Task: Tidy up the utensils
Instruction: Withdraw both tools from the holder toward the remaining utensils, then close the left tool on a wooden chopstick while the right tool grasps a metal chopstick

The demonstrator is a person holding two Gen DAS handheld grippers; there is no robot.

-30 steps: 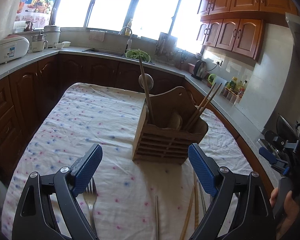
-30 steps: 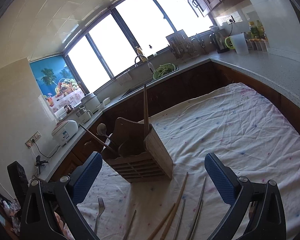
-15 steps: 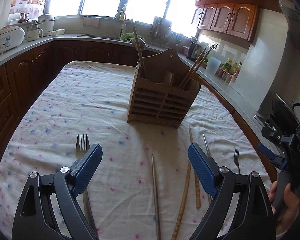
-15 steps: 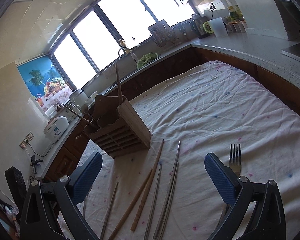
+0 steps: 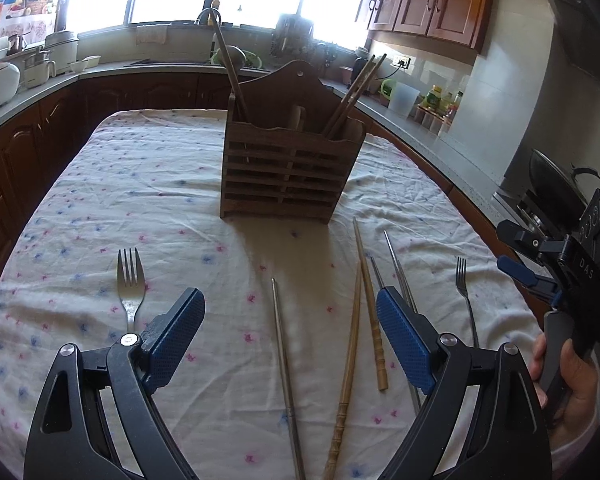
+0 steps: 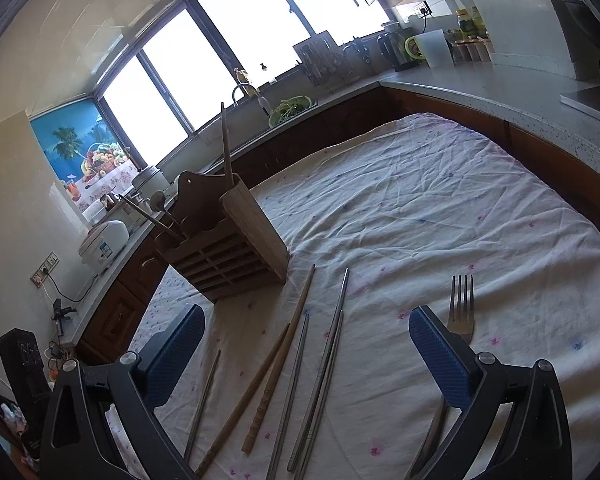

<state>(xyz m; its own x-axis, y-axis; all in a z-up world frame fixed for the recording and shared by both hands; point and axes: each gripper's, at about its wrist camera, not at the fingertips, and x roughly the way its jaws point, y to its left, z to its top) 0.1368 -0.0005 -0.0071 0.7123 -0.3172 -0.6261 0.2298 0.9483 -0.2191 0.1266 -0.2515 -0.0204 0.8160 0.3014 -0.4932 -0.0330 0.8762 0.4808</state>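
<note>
Utensils lie loose on the cloth-covered tabletop (image 5: 148, 184) in front of you, with the wooden holder (image 5: 288, 176) standing upright at the centre of the left wrist frame, already carrying a tall wooden stick in its left compartment and wooden chopsticks leaning out at its right. Your left gripper (image 5: 290, 338) is wide open and has hold of nothing; between its blue pads lie a metal chopstick (image 5: 284, 356) and two wooden chopsticks (image 5: 364, 300), which cross each other. A fork (image 5: 130, 288) sits at lower left, just beside the left pad, tines pointing toward the holder. More metal chopsticks (image 5: 396, 268) run behind the right pad, and a second fork (image 5: 466, 296) lies further right. Your right gripper (image 6: 306, 354) is likewise spread wide and empty, hovering over the row of chopsticks, with that second fork partly hidden behind its right pad.
</note>
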